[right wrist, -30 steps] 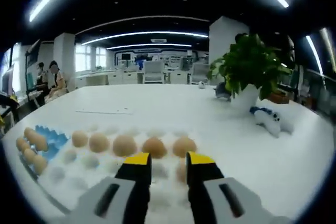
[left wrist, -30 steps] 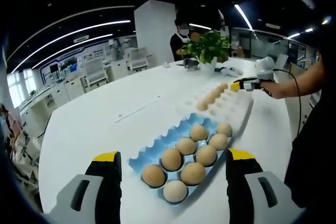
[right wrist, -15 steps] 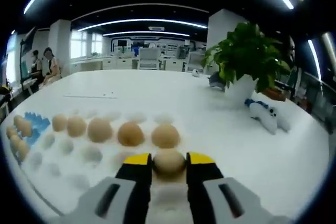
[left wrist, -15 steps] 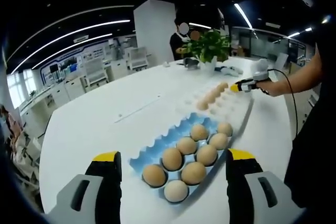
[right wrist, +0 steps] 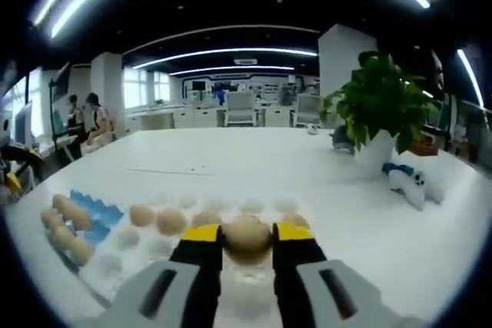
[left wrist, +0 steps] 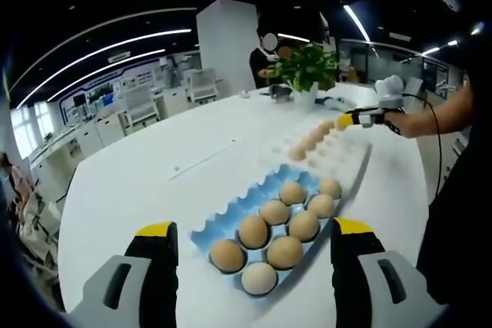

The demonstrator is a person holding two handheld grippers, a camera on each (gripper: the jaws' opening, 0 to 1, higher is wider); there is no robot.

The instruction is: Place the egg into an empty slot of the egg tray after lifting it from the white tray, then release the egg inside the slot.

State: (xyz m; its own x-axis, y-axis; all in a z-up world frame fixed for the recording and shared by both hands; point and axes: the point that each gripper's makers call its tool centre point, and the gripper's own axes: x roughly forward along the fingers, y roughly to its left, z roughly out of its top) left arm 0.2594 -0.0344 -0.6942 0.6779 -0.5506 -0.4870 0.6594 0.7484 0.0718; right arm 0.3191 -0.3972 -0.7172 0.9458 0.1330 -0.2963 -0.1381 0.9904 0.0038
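Above the white tray [right wrist: 146,255], right gripper [right wrist: 247,236] clamps egg [right wrist: 247,234], blue egg tray [right wrist: 91,211] at 9 o'clock, left gripper [left wrist: 244,233] apart; squeezing harder could crack it, loosening could drop it.

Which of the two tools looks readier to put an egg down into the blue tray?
The right tool: its jaws are already shut on an egg. The left tool hangs open over the blue tray, holding nothing.

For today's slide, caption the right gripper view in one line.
Right gripper holds an egg above the white tray beside a blue egg tray.
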